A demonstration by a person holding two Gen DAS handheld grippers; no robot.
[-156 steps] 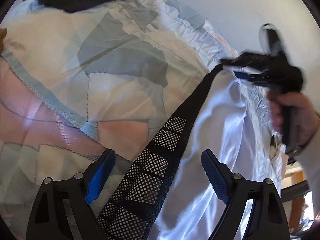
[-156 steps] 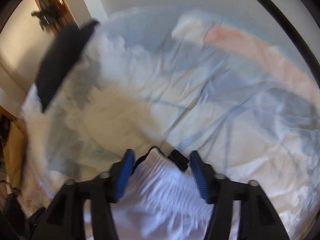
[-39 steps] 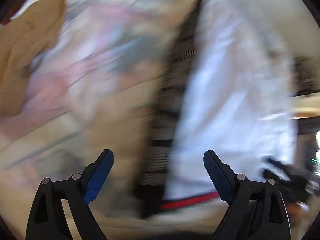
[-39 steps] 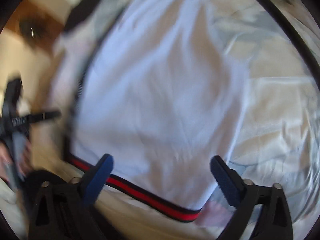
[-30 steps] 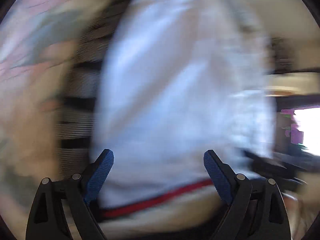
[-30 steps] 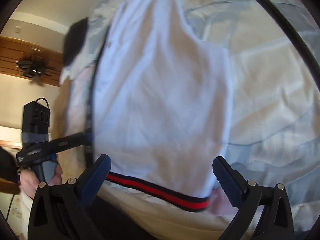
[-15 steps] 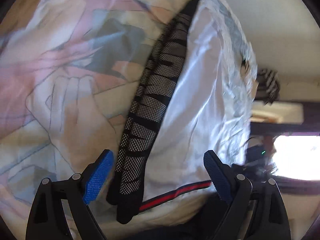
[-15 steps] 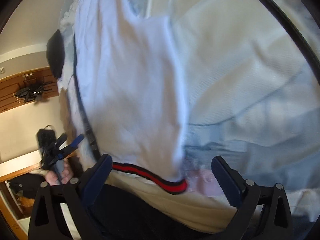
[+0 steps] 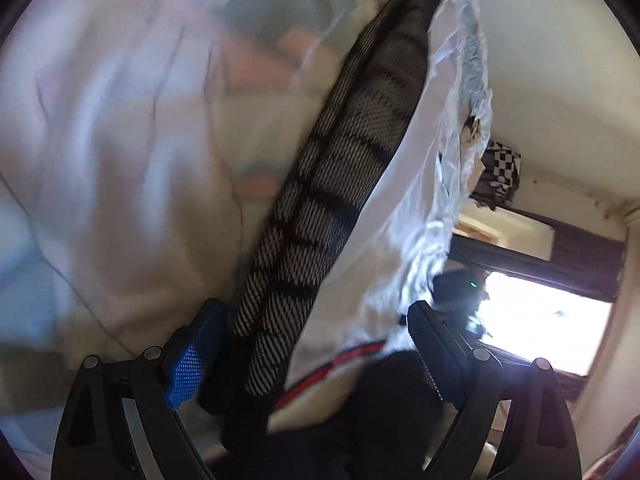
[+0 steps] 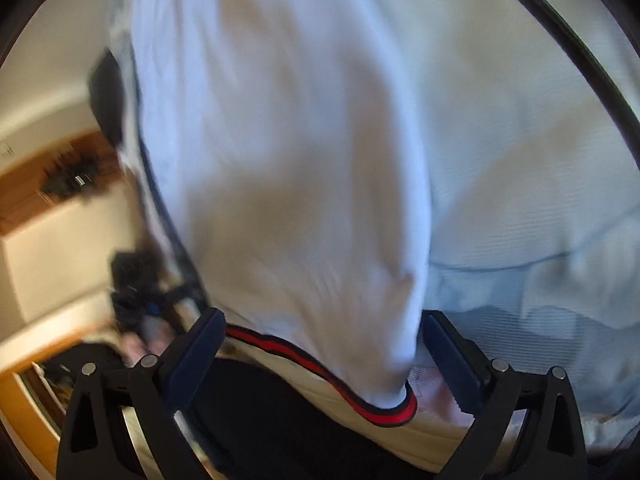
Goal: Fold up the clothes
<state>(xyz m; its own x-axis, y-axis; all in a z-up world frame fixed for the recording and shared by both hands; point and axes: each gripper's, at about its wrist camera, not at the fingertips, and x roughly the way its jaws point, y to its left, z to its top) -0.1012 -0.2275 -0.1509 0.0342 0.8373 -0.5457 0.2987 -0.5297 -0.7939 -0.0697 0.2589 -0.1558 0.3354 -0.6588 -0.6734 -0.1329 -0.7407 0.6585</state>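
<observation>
White shorts (image 10: 280,160) spread flat on the bed (image 9: 100,140), red-striped hem (image 10: 360,396) nearest. Left gripper (image 9: 310,350) wide open, jaws straddling the black mesh side panel (image 9: 340,184), nothing pinched. Right gripper (image 10: 320,360) gaping too, astride the hem corner, gripping nothing. Risk, probably: closing now on slick fabric, catching one layer only, or bedsheet along with it, so a crooked fold. Mesh panel visible only from left view; right view alone shows the far hem corner.

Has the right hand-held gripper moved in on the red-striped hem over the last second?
Yes. The right hand-held gripper has come closer: the red-striped hem of the white garment now sits between its open jaws.
</observation>
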